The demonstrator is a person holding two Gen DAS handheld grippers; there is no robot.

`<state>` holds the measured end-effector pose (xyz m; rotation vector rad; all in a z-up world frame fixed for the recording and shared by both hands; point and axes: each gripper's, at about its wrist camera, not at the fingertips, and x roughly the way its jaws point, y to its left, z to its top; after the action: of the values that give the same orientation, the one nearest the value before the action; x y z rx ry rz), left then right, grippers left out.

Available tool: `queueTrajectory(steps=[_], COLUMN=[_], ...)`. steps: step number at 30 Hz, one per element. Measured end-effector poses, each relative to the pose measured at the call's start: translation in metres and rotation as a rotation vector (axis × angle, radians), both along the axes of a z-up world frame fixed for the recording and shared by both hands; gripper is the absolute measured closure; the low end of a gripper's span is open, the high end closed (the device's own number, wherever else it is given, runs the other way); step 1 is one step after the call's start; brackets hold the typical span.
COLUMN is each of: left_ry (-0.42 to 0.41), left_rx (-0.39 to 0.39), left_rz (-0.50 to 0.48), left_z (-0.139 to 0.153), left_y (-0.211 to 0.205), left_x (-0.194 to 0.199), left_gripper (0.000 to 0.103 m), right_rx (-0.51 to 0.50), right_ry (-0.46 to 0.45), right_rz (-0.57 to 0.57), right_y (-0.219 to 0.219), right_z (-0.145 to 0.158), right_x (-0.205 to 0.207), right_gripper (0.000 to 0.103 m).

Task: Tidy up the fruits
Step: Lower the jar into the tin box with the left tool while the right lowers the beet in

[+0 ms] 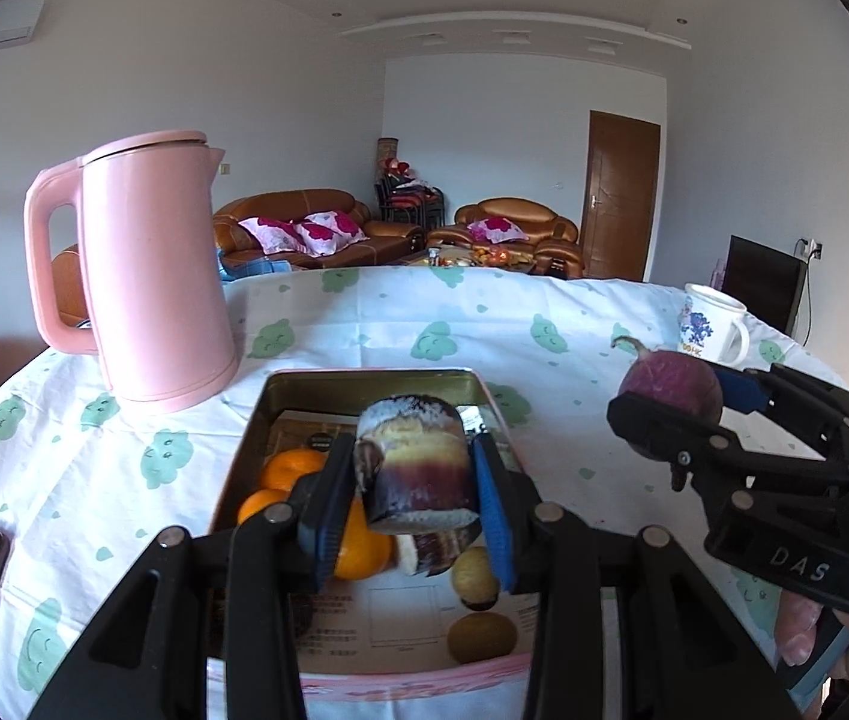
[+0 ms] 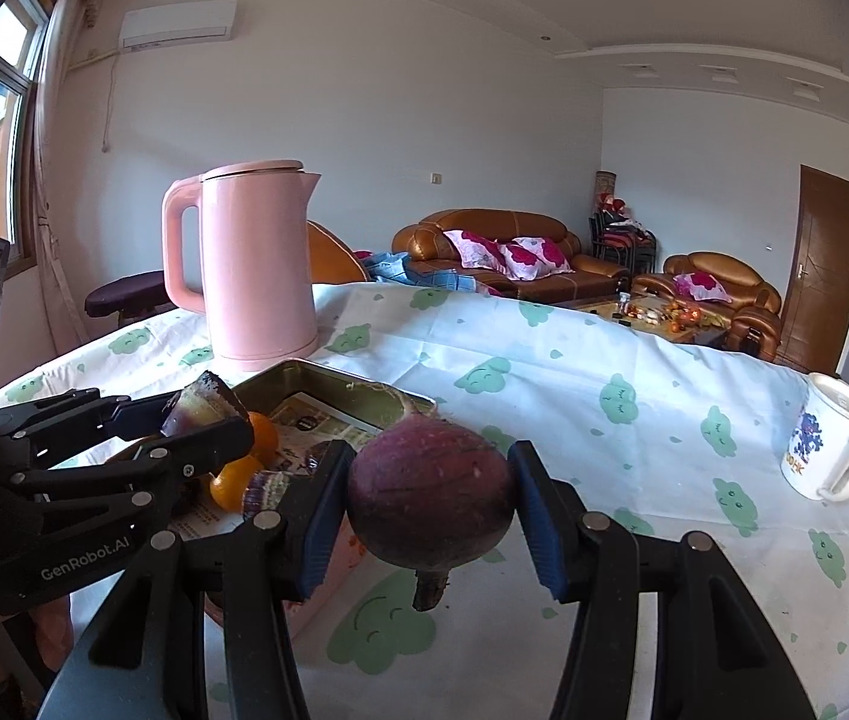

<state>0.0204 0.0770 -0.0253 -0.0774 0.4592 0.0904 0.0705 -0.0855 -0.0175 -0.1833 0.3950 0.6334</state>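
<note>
Pink kettle; white tablecloth with green clouds; orange tangerines; purple round vegetable.

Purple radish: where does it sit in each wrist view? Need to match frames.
Left wrist: purple radish at right of centre, shut in the right gripper above the cloth, right of the tin tray.
Right wrist: purple radish at lower centre, between that gripper's own jaws.
Shared landmark: pink kettle, standing behind the tray in both.

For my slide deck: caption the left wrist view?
Left gripper holds a sugarcane piece over the fruit tin.
</note>
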Motion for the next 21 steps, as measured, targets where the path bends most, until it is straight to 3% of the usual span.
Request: queueTrajectory(steps=[21], left_ry=[0.026], left_rx=[-0.007], left_rz=[0.08], left_z=[-0.003], left_y=[0.039], left_x=[-0.012], left_gripper=[0.063], right_rx=[-0.007], right_ry=[0.01], right_rz=[0.094], right_y=[0.051], right_z=[0.004], right_x=[-0.006], right_gripper=[0.048])
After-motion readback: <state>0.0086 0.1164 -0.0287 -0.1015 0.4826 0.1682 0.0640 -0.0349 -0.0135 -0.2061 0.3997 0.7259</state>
